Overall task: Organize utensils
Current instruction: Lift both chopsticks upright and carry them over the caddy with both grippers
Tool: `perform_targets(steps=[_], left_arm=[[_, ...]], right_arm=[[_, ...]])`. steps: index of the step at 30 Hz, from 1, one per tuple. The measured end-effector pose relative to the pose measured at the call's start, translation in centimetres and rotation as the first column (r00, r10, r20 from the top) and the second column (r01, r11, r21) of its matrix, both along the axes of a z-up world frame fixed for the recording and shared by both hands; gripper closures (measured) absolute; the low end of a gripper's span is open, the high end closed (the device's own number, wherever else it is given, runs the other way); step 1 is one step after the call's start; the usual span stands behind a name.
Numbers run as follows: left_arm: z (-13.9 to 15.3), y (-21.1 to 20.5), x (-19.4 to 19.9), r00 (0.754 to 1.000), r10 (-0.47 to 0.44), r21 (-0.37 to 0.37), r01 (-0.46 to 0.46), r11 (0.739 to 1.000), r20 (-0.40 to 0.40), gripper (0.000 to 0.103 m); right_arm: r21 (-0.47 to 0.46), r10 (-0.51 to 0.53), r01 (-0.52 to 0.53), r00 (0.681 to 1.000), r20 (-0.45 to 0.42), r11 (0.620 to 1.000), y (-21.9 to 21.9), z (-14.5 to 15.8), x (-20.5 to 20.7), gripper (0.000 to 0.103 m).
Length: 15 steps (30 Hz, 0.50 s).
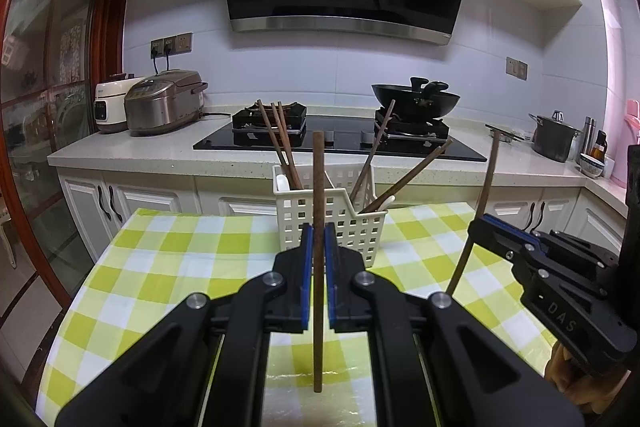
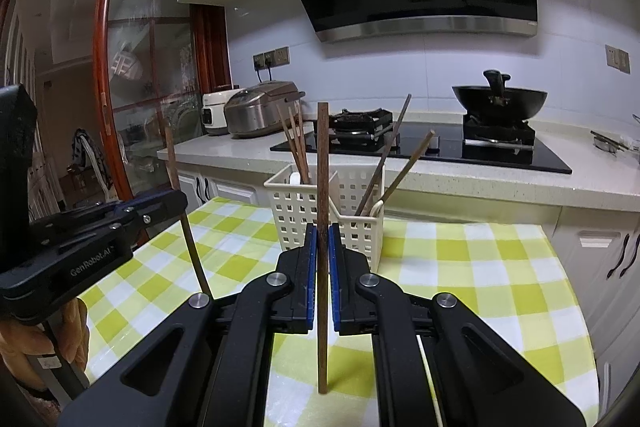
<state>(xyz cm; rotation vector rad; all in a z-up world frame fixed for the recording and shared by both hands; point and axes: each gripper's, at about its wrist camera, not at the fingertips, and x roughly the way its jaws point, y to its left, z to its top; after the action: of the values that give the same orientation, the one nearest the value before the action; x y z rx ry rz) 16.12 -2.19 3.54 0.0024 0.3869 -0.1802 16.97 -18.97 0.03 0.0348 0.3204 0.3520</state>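
Over the green-checked tablecloth [image 1: 168, 267], both grippers point toward the white slotted basket [image 1: 340, 215] at the table's far edge. Each one pinches a single brown chopstick. Clamped between the blue pads of the left gripper [image 1: 319, 231], the left chopstick [image 1: 318, 187] stands nearly upright, sticking out above and below the closed jaws. The right gripper [image 2: 323, 231] holds the right chopstick [image 2: 322, 167] the same way, jaws squeezed tight on its middle. Neither stick touches the basket, which already carries several leaning chopsticks [image 1: 280, 135] in its two compartments, just beyond the fingertips.
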Motion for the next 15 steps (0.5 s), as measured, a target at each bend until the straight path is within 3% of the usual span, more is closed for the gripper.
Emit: perform_targets(steps=[15], left_arm=[[1.6, 0.4, 0.1, 0.999, -0.004, 0.002, 0.004, 1.000, 0.033, 0.097]], right_arm=[[-0.021, 0.012, -0.012, 1.000, -0.004, 1.000, 0.3, 0.3, 0.8, 0.097]])
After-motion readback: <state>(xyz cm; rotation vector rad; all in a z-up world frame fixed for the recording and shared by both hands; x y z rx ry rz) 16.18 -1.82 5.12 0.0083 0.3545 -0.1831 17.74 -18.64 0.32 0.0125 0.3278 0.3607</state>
